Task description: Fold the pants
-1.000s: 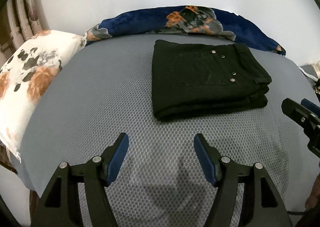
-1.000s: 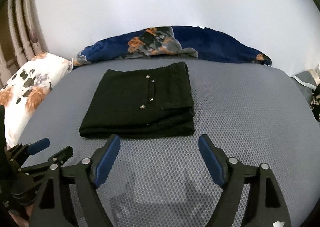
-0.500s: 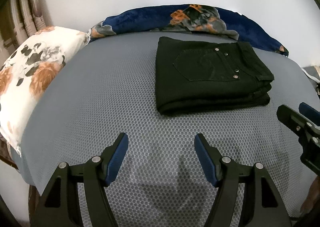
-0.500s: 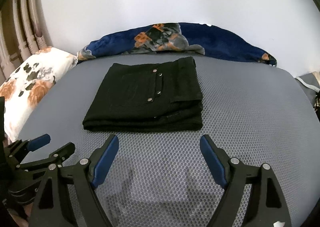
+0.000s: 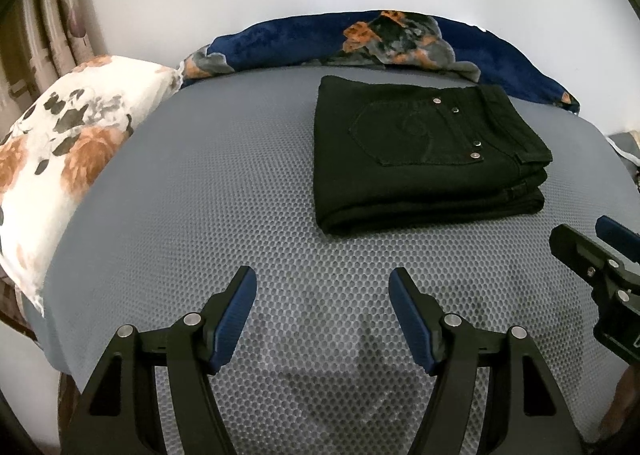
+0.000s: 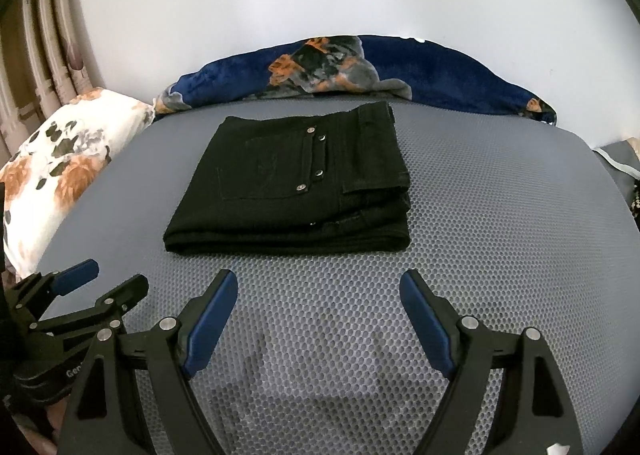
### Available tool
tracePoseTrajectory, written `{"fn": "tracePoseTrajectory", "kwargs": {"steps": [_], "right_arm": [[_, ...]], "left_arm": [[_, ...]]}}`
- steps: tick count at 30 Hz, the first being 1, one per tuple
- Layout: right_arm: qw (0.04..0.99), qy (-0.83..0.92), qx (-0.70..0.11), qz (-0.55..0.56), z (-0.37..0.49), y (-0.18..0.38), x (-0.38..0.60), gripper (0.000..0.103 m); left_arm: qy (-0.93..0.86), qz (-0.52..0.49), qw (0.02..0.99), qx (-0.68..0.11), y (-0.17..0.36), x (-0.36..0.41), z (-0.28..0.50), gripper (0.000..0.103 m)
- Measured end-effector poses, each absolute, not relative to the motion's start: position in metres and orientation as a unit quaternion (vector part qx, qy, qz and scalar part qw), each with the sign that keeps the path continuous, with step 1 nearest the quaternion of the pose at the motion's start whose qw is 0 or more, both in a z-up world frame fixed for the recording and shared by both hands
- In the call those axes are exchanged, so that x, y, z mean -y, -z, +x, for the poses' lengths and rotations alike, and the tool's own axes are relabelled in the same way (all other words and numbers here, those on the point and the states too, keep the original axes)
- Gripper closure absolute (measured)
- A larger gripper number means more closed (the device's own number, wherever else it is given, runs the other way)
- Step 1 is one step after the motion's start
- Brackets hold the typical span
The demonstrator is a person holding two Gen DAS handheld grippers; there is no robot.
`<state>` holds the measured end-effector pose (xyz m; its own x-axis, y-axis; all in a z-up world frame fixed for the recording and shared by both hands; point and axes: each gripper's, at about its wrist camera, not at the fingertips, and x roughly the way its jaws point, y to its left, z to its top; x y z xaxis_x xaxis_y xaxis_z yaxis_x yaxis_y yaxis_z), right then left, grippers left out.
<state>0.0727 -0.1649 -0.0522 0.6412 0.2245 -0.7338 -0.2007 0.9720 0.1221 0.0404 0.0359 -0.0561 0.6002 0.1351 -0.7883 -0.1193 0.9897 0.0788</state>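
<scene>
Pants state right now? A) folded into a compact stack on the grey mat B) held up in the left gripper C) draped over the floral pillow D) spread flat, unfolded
A: the black pants lie in a layered rectangular stack on the grey mat, back pocket on top, and neither open gripper touches them.

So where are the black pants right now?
The folded black pants lie on the grey mattress, ahead of both open claws, just before the navy floral blanket.

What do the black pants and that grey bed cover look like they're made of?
The black pants look like matte denim or heavy cotton twill: metal rivets, a stitched patch pocket, thick stiff folds. The grey cover looks like a woven mesh or spacer fabric, judging by its regular honeycomb dimples; the exact fibre can't be told.
</scene>
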Motion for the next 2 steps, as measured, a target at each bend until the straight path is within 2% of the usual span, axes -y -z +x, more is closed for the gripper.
{"fn": "tracePoseTrajectory", "kwargs": {"steps": [2], "right_arm": [[0.905, -0.117, -0.408, 0.014, 0.0731, 0.0534, 0.1638, 0.022]], "left_arm": [[-0.070, 0.006, 0.893, -0.444, 0.0568, -0.0365, 0.0412, 0.034]]}}
